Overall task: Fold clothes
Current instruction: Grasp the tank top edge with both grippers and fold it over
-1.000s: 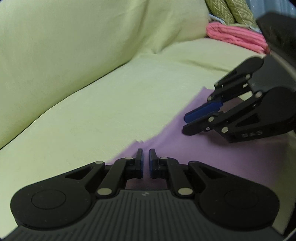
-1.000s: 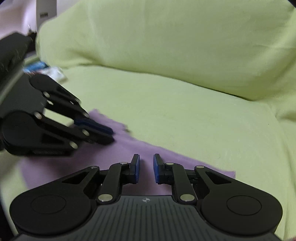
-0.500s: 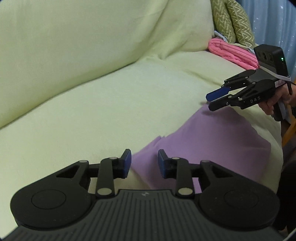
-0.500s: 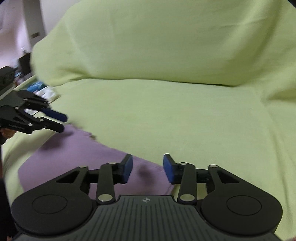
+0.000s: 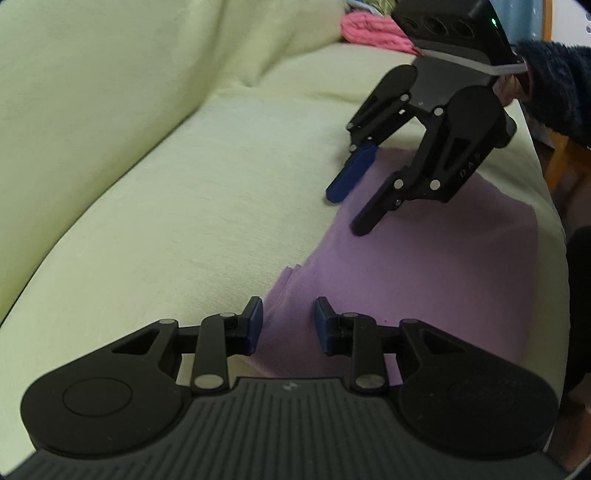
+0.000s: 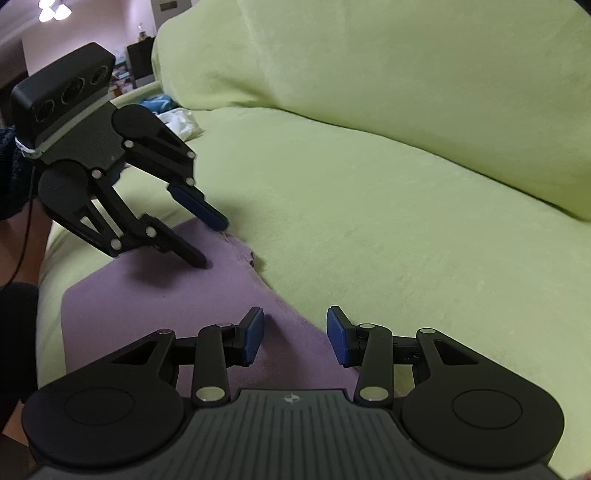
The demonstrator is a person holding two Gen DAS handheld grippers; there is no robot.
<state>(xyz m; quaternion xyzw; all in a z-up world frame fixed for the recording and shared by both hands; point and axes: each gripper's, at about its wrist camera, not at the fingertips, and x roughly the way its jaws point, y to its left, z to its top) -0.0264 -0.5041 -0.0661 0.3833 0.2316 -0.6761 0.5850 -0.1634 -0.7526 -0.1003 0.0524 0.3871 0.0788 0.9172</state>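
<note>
A wide sofa [image 5: 184, 192] draped in a pale yellow-green cover fills both views, its back cushion rising behind the seat. On the front part of the seat lies the purple cloth [image 5: 424, 280], folded flat into a rough rectangle, its far edge slightly ragged where the layers meet.

Further along the sofa in the left wrist view sits a pink folded garment [image 5: 373, 31], well apart from the purple cloth. In the right wrist view some white and blue items [image 6: 173, 114] rest at the sofa's other end, too blurred to identify.

The right hand-held gripper [image 5: 356, 210] hovers at the cloth's far edge with its jaws apart and nothing between them; the letters "DAS" can be read on its lower finger link. A dark fuzzy sleeve [image 5: 557, 88] shows behind it.

The left hand-held gripper [image 5: 289, 325] is likewise released, jaws spread over the cloth's near corner, gripping nothing. From the right wrist view, one of its blue fingertips [image 6: 212, 218] sits just at the cloth's edge; whether it touches cannot be told.
</note>
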